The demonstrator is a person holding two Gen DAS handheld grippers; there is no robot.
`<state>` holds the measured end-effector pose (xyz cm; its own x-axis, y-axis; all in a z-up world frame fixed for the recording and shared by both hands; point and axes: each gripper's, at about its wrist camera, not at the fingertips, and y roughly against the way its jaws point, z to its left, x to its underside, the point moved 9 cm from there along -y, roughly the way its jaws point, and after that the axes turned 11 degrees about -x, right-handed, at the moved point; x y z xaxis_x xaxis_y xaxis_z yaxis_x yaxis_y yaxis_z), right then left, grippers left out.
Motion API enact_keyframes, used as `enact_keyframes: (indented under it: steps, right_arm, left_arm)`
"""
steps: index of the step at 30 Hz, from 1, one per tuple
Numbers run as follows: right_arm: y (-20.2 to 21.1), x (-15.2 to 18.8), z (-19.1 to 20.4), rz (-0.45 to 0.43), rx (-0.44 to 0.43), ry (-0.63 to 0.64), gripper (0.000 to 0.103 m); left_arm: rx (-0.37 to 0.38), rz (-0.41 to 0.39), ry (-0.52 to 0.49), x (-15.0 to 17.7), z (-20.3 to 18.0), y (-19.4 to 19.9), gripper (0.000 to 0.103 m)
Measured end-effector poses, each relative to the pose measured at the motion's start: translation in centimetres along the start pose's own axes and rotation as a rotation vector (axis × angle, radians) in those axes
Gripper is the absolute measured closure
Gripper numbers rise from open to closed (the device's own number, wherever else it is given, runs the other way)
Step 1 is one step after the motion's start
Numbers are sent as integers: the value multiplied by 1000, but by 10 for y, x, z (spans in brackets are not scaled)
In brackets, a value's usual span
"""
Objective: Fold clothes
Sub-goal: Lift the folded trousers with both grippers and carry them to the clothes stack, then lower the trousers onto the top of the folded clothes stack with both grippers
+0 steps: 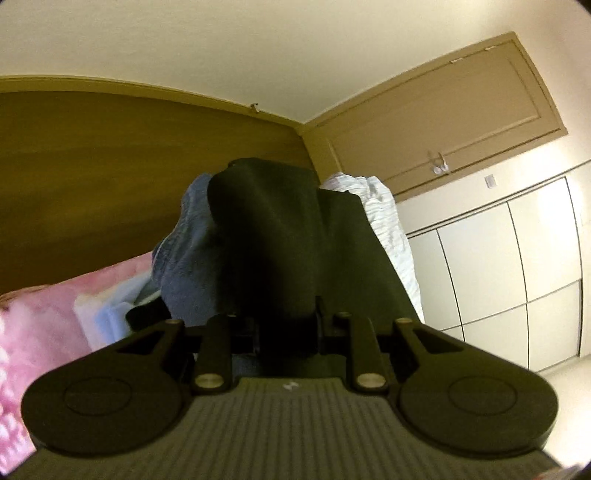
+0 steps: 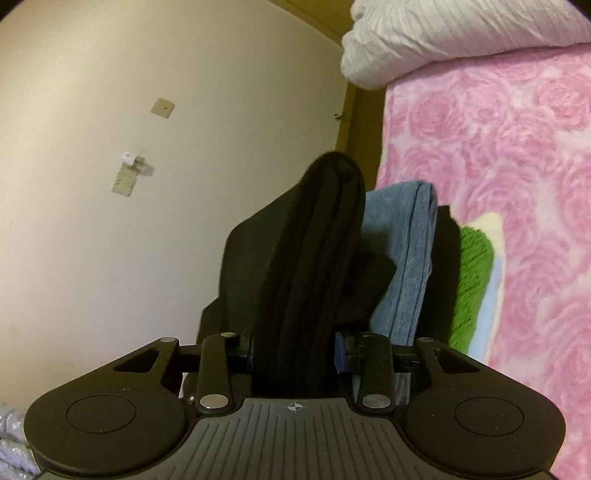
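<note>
Black garment (image 1: 280, 243) pinched between left gripper (image 1: 286, 332) jaws and between right gripper (image 2: 295, 343) jaws, its length running straight ahead. Stack of jeans (image 2: 402, 258) seen just beyond, on pink blanket (image 2: 517, 184).

Bed covered by a pink rose-patterned blanket (image 2: 517, 184).
A white quilt (image 2: 461, 33), folded jeans (image 2: 406, 251) and a green towel (image 2: 472, 280) are laid on it.
</note>
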<state>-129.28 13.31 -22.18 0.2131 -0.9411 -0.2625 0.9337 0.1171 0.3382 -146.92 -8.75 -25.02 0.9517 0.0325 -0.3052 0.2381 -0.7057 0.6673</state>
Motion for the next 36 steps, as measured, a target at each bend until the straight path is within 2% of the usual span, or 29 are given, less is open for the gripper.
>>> enact_keyframes:
  steps: [2, 3, 4, 6, 8, 10, 11, 13, 14, 16, 18, 19, 22, 23, 25, 27, 29, 32, 36]
  right_arm:
    - [3, 1, 5, -14, -4, -14, 65]
    - [8, 2, 16, -20, 3, 16, 74]
    - [9, 2, 27, -22, 21, 116, 79]
    - [11, -1, 64, -27, 58, 371, 80]
    - [18, -1, 89, -70, 35, 511, 81]
    - [24, -3, 96, -101, 21, 580, 81]
    - [22, -6, 83, -85, 32, 533, 81]
    - [12, -9, 33, -12, 113, 305, 78]
    - [12, -8, 9, -12, 117, 171, 77]
    - [19, -8, -5, -35, 31, 9, 75]
    - [21, -11, -7, -35, -20, -60, 74]
    - [21, -12, -8, -28, -23, -68, 70]
    - [19, -15, -12, 5, 3, -66, 67]
    - [28, -10, -6, 8, 22, -46, 66]
    - [42, -9, 9, 4, 67, 24, 62]
    - [59, -14, 19, -35, 161, 131, 57]
    - [74, -15, 35, -76, 242, 287, 57]
    - [82, 1, 75, -70, 302, 580, 57]
    - [48, 49, 93, 57, 283, 793, 64]
  left_arm:
    - [6, 1, -3, -4, 0, -2, 83]
    - [7, -1, -8, -7, -1, -2, 83]
    - [15, -8, -26, -8, -7, -2, 83]
    - [48, -46, -99, -1, -26, 12, 83]
    - [96, -78, -163, 2, -39, 14, 83]
    - [76, -68, -198, 6, -43, 6, 83]
    - [48, -52, -197, 8, -40, 0, 83]
    - [1, -8, -149, 13, -30, -8, 83]
    - [12, 2, -128, 13, -30, -7, 83]
    - [34, 8, -113, 12, -32, 0, 84]
    - [40, 0, -121, 11, -35, 9, 84]
    - [39, 5, -106, 11, -33, 11, 84]
    - [-15, 60, -24, 10, -15, 3, 80]
    - [-29, 60, -28, 10, -13, 8, 80]
    - [-55, 49, -54, 9, -11, 20, 78]
    - [-109, 23, -114, 5, -14, 37, 77]
    - [-165, -16, -183, -1, -21, 55, 80]
    - [-181, -91, -348, -3, -45, 70, 81]
    - [-143, -114, -495, 9, -81, 63, 81]
